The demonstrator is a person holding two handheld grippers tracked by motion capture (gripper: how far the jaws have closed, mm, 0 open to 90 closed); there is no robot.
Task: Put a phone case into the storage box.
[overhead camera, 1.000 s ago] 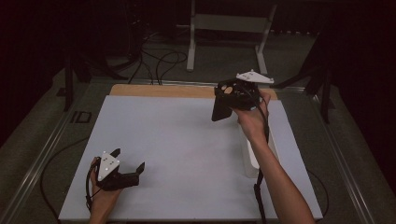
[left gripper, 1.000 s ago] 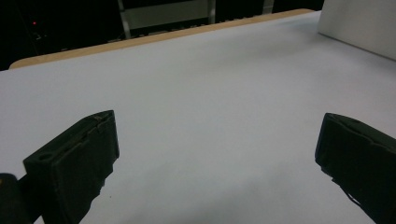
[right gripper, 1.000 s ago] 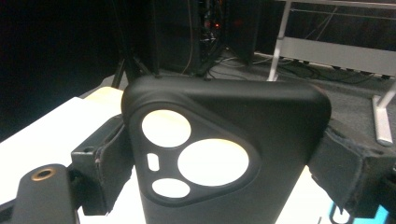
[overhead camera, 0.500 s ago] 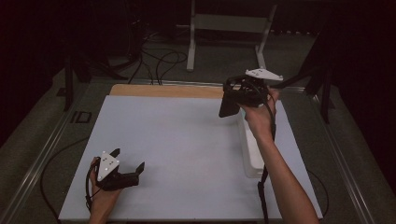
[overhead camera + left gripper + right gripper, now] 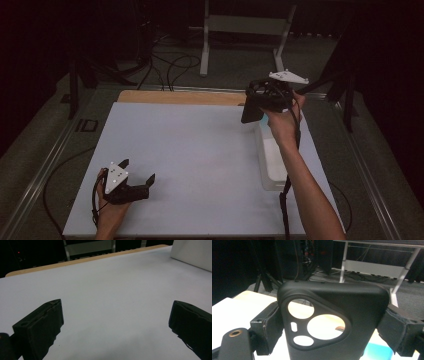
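Note:
A black phone case [image 5: 249, 112] with a triangular camera cut-out hangs in the air over the table's far right. My right gripper [image 5: 257, 103] is shut on it. In the right gripper view the case [image 5: 362, 315] stands upright, and the right gripper [image 5: 331, 330] has one jaw pressed against each of its sides. My left gripper [image 5: 138, 171] rests on the white table top [image 5: 200, 145] near the front left, held by a hand. It is open. In the left gripper view the left gripper [image 5: 116, 325] has bare white surface between its wide-spread jaws.
A long white bin [image 5: 271, 165] lies along the table's right side, under the right forearm; its wall [image 5: 192, 252] appears in the left gripper view. A wooden strip [image 5: 180, 97] runs along the far edge. Cables and a metal stand [image 5: 245, 25] are on the floor beyond.
My right gripper has carried the phone case to the right and slightly farther back, uncovering more of the white bin. The left gripper has stayed put.

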